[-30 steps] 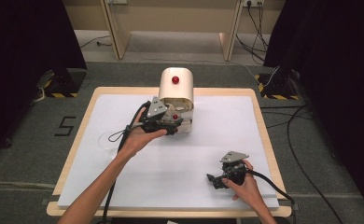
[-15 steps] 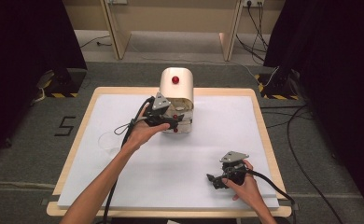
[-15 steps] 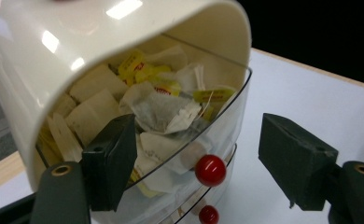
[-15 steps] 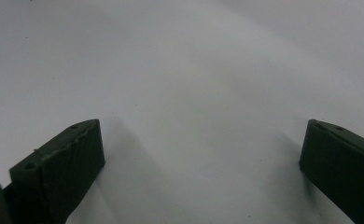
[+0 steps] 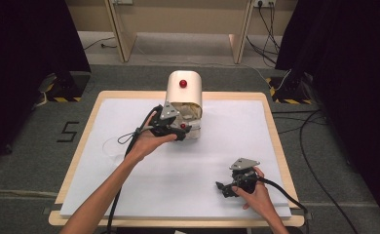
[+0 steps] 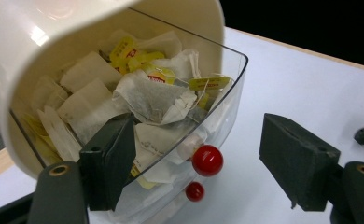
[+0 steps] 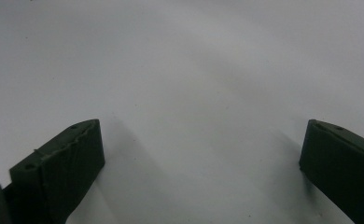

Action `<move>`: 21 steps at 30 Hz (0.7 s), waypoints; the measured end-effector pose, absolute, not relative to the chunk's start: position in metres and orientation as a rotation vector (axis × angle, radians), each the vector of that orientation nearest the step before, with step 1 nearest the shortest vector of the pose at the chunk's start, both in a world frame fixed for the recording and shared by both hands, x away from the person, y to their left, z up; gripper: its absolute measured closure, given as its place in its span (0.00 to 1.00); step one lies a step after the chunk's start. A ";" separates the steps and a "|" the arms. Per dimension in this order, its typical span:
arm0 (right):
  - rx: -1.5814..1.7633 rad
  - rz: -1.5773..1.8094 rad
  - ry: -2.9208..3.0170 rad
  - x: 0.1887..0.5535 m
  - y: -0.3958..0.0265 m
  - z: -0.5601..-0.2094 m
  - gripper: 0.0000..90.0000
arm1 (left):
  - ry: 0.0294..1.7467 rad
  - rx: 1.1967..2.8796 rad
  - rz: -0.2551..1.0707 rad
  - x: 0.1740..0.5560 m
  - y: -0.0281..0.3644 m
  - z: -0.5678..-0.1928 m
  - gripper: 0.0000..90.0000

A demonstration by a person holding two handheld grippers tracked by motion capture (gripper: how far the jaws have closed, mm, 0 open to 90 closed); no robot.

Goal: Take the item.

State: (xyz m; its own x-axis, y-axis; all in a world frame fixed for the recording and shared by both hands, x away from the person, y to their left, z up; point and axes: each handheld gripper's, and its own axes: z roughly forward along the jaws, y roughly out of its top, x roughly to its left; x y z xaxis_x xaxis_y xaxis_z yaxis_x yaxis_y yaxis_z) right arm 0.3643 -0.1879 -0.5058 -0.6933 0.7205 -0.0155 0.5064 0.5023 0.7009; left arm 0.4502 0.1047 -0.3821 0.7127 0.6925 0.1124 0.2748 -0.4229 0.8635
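Two grippers: both over a white-topped table [image 5: 129,195], well apart from each other.
Left gripper [image 6: 196,149]: jaws spread wide, grasping nothing; held at the front of the tea-bag box [image 5: 184,95], at mid-table toward the far edge.
Box: cream rounded cover [image 6: 26,42] lifted over a clear plastic tray [image 6: 227,112]; tray heaped with tea bags [image 6: 147,95], some with yellow tags.
Red knob [image 6: 207,160]: on the tray's front wall, between the spread jaws, nearer the one on the left in the left gripper view; reflection just below on the plastic.
Second red knob [image 5: 183,83]: on top of the cover, seen from above.
Right gripper [image 5: 227,189]: near the table's near right corner, jaws wide apart, holding nothing, bare white surface between them.
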 end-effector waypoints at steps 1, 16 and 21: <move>1.034 0.990 2.443 0.364 -0.188 -0.506 0.01 | 0.732 2.011 0.585 0.447 0.105 -0.382 0.30; 1.034 0.988 2.444 0.364 -0.188 -0.506 0.01 | 0.707 2.019 0.589 0.424 0.107 -0.383 0.32; 1.034 0.988 2.444 0.364 -0.188 -0.506 0.01 | 0.707 2.010 0.592 0.418 0.107 -0.382 0.32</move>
